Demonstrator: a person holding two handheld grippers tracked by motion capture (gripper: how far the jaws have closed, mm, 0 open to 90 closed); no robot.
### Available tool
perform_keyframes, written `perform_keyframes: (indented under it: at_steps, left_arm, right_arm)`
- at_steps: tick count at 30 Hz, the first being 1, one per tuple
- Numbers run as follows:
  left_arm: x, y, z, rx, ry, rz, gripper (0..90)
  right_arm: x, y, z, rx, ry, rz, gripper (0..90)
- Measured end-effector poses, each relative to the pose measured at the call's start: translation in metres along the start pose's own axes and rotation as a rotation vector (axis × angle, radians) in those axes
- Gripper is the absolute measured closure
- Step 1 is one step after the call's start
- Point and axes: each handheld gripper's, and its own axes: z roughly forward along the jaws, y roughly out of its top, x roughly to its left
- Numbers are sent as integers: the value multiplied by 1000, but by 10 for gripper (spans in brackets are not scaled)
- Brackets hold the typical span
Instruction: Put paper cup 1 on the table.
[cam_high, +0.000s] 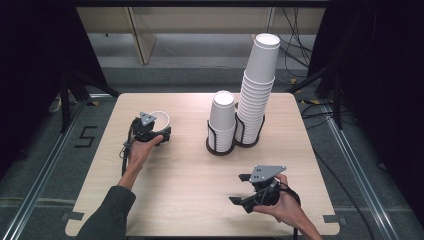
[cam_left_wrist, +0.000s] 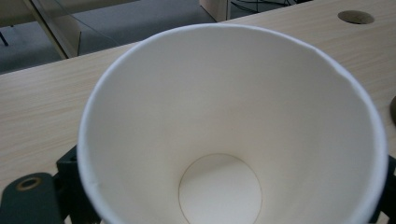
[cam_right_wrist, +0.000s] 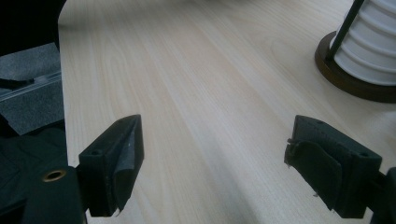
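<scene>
cup: single white paper cup (cam_high: 161, 118), upright, mouth up, standing on the pale wood-grain table (cam_high: 190, 175); well left of the short cup stack, nr the table's left-rear area.
cup vs jaws: sits between the jaws of the L gripper (cam_high: 156, 131); in the L gripper view the cup (cam_left_wrist: 233, 130) has a dark jaw at each lower flank. Long axis vertical, jaws level across it.
L gripper state: jaws part-way apart around the cup; can't tell if pads press the wall or have let go. Rim looks round, no visible squeeze.
nearer hand: L hand at the cup; R hand well away, on the near-right side of the short stack.
R gripper: R gripper (cam_high: 250, 189) held low over bare table, jaws spread wide, nothing between them (R gripper view: fingers (cam_right_wrist: 112, 168) apart, wood only).
landmark: short stack of white paper cups (cam_high: 222, 120) in a dark round wire holder (cam_high: 220, 147), table centre-rear.
tall stack: taller leaning stack of white paper cups (cam_high: 257, 90), just right of the short stack, touching or nearly so; own dark holder.
counts: loose cups 1; stacks 2; holders 2; grippers 2.
judgement: next move turns on whether cup is freed; if so L gripper backs straight off, w/o tipping it.
</scene>
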Motion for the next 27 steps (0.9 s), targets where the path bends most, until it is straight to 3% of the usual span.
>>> perform_keyframes:
  at_steps: [5, 12, 15, 18, 23, 27]
  left_arm:
    - [-1, -8, 1, -30, 1, -6, 125]
    - [0, -20, 4, 0, -10, -30, 142]
    - [-1, -24, 3, 20, -24, -9, 143]
    - [0, -28, 0, 34, -30, -31, 144]
    - [1, -35, -13, 50, -44, -48, 145]
    - [0, -43, -27, 56, -35, -57, 145]
  right_arm:
    - [-2, 0, -2, -4, -8, -20, 190]
    - [-1, 0, -3, -3, -2, -4, 190]
    - [-2, -1, -5, -6, -11, 0, 190]
    - [-3, -1, -6, -14, -24, 0, 189]
    - [-7, -1, -12, -21, -43, 21, 189]
    - [-13, -1, -22, -63, -95, 54, 186]
